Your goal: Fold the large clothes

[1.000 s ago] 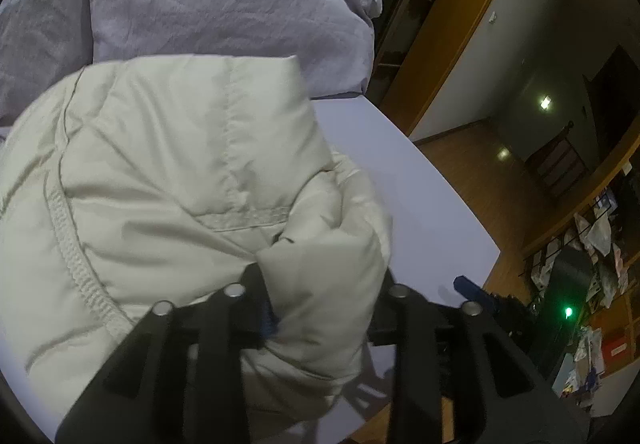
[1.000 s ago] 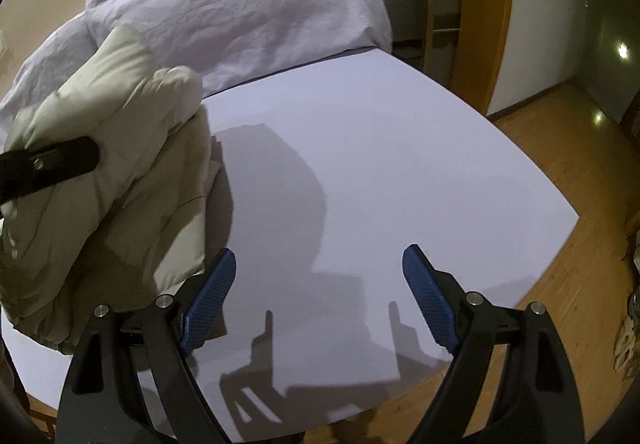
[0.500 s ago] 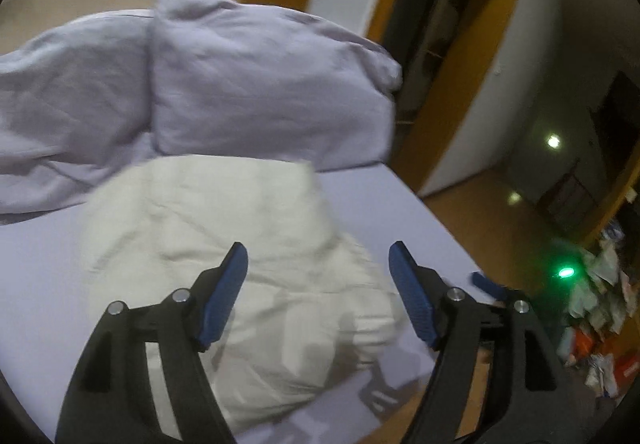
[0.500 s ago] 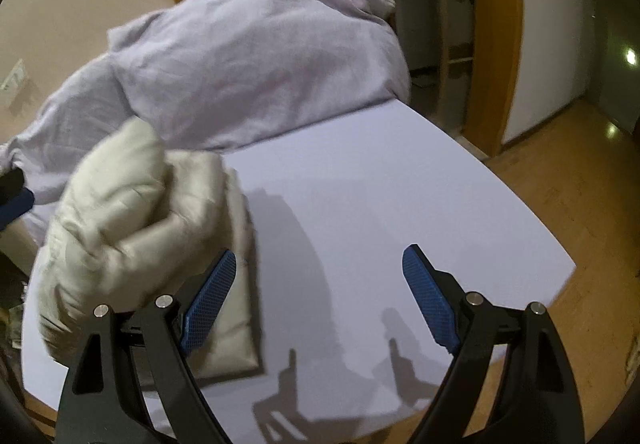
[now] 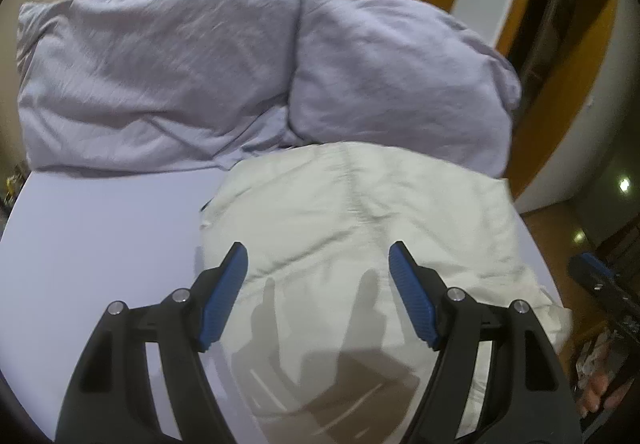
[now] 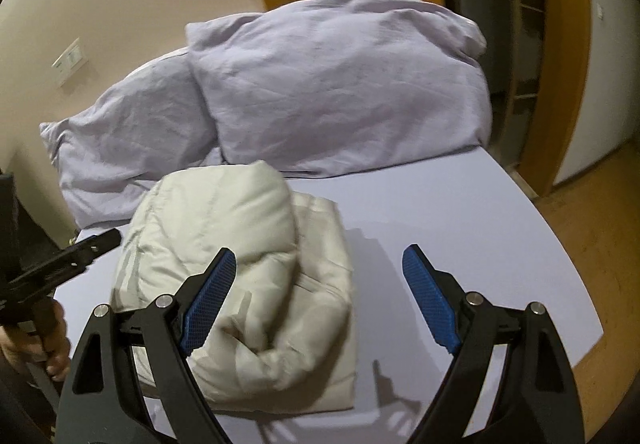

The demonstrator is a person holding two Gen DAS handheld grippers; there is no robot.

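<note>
Left gripper (image 5: 318, 264): held above the near part of the garment, jaws wide apart, nothing between the blue pads; its shadow is cast on the fabric below.
Right gripper (image 6: 320, 264): also spread wide and empty, raised over the bed with its left finger in front of the bundle's near edge.
Padded jacket (image 6: 248, 268): a cream quilted garment is seen lying on the near side of the bed as a compact, puffy bundle, one thick layer doubled over a flatter layer beneath; the upper fold bulges and sits unevenly.
Bed sheet (image 6: 460, 211): pale lilac surface on which the jacket rests; bare to the right of the bundle.
Pillows (image 5: 168, 59): two lilac pillows are stacked against the wall beyond the jacket, the nearer one just touching or overlapping its far edge.
Step in hand: the fold appears to be laid down and let go; the task is judged near its end.
Next move: the swollen top layer would need to be pressed flat, or the loose edges squared, with care taken that the springy padding is not allowed to unfold.
</note>
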